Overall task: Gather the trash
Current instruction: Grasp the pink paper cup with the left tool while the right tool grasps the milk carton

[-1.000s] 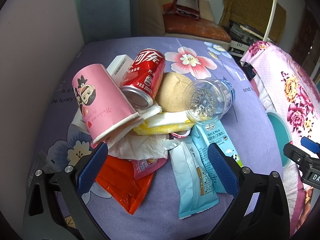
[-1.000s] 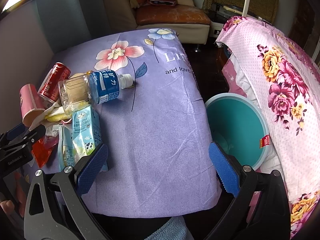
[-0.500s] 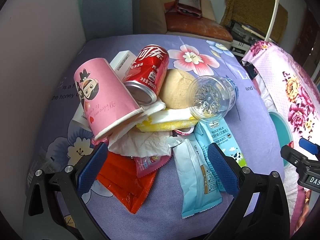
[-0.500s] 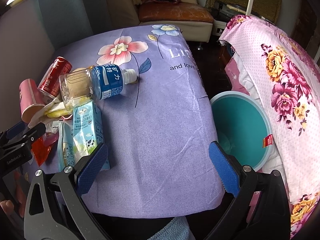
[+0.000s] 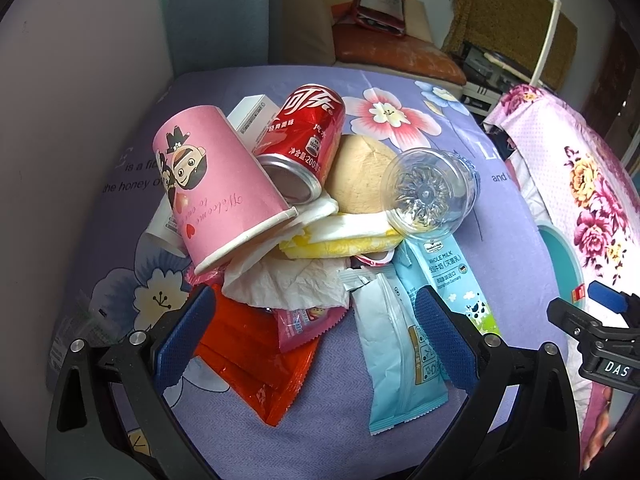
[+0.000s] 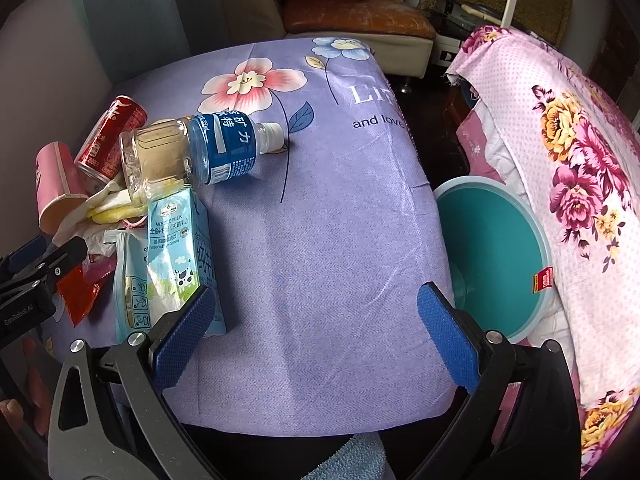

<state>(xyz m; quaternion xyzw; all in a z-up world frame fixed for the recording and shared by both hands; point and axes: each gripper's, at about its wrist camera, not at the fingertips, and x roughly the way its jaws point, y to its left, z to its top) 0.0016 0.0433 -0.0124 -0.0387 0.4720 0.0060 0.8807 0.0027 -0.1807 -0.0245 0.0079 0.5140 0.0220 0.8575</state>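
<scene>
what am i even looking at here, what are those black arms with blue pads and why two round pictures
There is no robot here. A person holds a hand-held gripper in each hand, and each gripper carries a fisheye camera looking out along its two fingers, which is why the pictures look round.

One picture is from the left gripper. It points at a pile of trash on a table with a purple flowered cloth: a pink paper cup, a red soda can, a clear plastic bottle, a blue milk carton, a red wrapper and crumpled tissue.

The other is from the right gripper, which points at bare cloth, with a teal bin beside the table.

Both grippers are open and hold nothing.
</scene>
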